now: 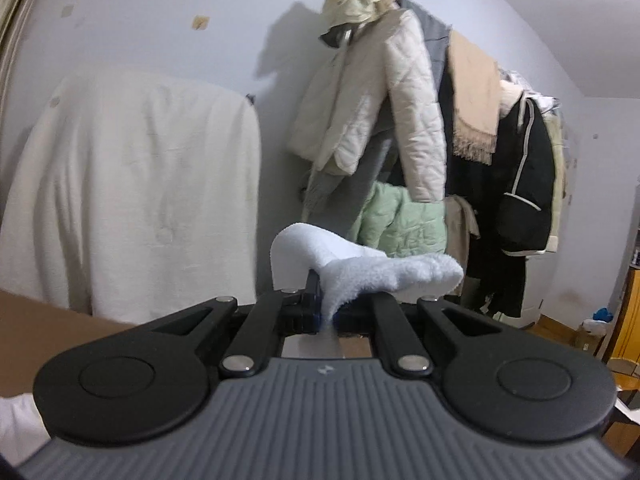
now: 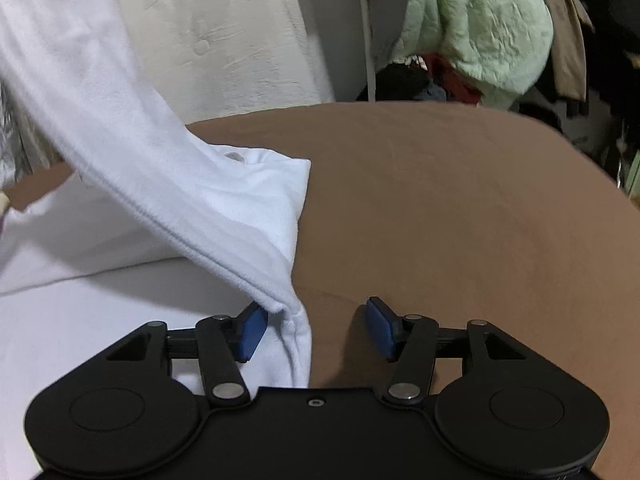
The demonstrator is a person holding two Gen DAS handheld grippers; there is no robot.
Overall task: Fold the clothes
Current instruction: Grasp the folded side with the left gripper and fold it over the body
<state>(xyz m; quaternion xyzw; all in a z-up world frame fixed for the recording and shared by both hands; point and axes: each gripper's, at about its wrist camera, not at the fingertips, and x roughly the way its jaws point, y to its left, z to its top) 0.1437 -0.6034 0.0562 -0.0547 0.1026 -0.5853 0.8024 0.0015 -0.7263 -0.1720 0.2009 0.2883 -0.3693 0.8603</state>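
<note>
The left hand-held gripper (image 1: 320, 300) was clamped on a fold of the white garment (image 2: 168, 184), holding it up in the air level with the hanging coats (image 1: 368, 100). From that raised end the cloth ran as a long taut band down and to the right, to the right hand-held gripper (image 2: 316, 330), whose blue pads (image 2: 252, 332) stood apart with the hem just inside the left one, not pinched. The rest of the garment lay to the left on the brown desk (image 2: 460, 208). The right gripper was the nearer to the low corner; bare desk lay open ahead and right, with its far edge well beyond.
</note>
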